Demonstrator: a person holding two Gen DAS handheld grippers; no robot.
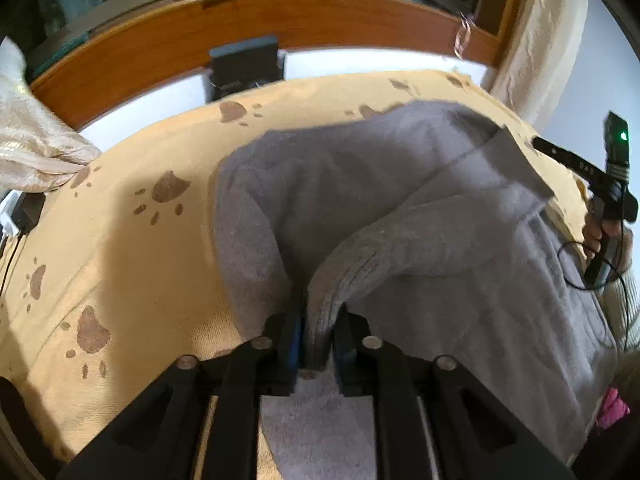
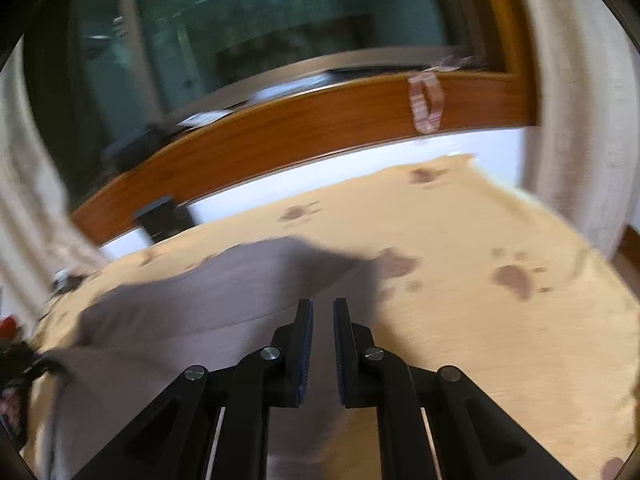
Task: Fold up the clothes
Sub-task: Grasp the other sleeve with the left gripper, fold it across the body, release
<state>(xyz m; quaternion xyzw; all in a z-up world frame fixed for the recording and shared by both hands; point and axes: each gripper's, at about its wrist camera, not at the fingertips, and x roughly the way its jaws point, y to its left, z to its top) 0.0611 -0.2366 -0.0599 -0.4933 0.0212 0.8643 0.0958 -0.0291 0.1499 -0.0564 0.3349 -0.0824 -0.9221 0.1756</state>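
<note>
The grey fleece sweater (image 1: 360, 184) lies spread on the bed, over a yellow blanket with brown paw prints (image 1: 132, 240), and its body stretches away from you toward the wooden window frame (image 1: 168, 40). Your left claw (image 1: 318, 344) is closed on the ribbed cuff of one sleeve (image 1: 360, 264). This sleeve runs from the claw forward and to the right, up onto the body of the sweater, so its long axis points diagonally across the garment.

Your right claw (image 2: 323, 344) has a narrow gap between its blue pads, and nothing is between them; I judge it empty. In the right wrist view the sweater (image 2: 192, 304) lies to the left and a little ahead of this claw, and the bare blanket (image 2: 480, 320) is to the right. In the left wrist view the right claw (image 1: 600, 192) stands past the far right edge of the sweater, in your hand (image 1: 600, 236).

So the sleeve is already in the left claw, and the left arm is the nearer one for it. I think the sleeve should travel along its diagonal, toward the middle of the body. The picture is blurred, so I cannot tell how many folds the sweater has already.
</note>
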